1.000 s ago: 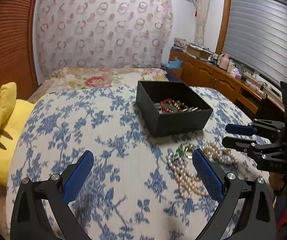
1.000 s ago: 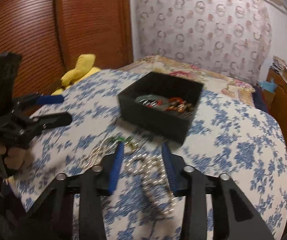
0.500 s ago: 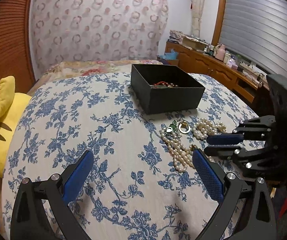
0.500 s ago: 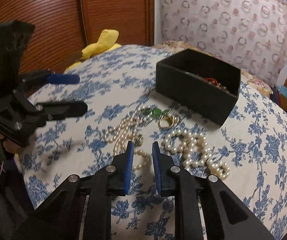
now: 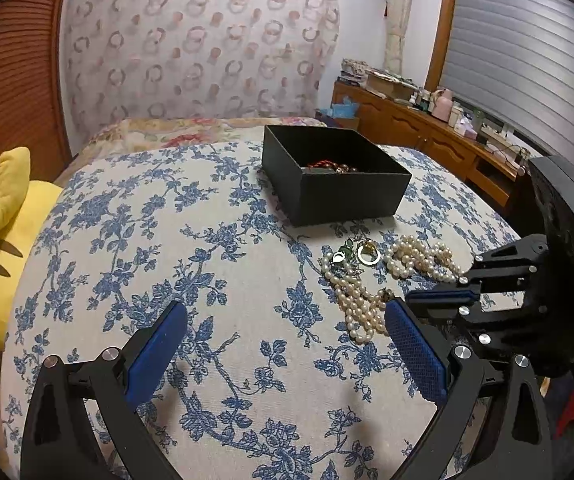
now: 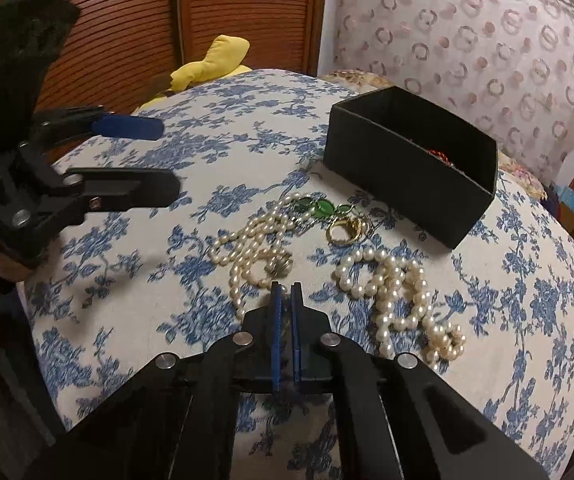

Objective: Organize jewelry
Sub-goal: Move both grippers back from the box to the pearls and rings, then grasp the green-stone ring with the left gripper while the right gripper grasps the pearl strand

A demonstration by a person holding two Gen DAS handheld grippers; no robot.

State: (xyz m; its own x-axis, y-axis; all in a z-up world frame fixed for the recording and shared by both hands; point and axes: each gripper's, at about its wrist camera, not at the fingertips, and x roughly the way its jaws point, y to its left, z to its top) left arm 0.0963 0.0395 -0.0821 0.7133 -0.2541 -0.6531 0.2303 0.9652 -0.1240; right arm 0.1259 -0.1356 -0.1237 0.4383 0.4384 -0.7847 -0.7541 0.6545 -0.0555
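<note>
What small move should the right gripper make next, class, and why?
Probably lift the right gripper gently: its jaws look shut on the near end of the small-pearl necklace, which still lies on the bedspread, and the black box waits beyond it.

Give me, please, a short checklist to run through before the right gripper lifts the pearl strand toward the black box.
1. Right gripper closed on the smaller-bead pearl necklace: cannot tell; the jaws are nearly together at the strand's near end, but the contact is hidden.
2. Left gripper clear of the strand: ok; it is open and holds nothing.
3. Black box open to receive: ok; no lid, red beads already inside.
4. Second pearl necklace separate from the first: ok; cloth shows between them.
5. Strand free of the green pendant and gold ring: cannot tell; its far end lies against them.
</note>
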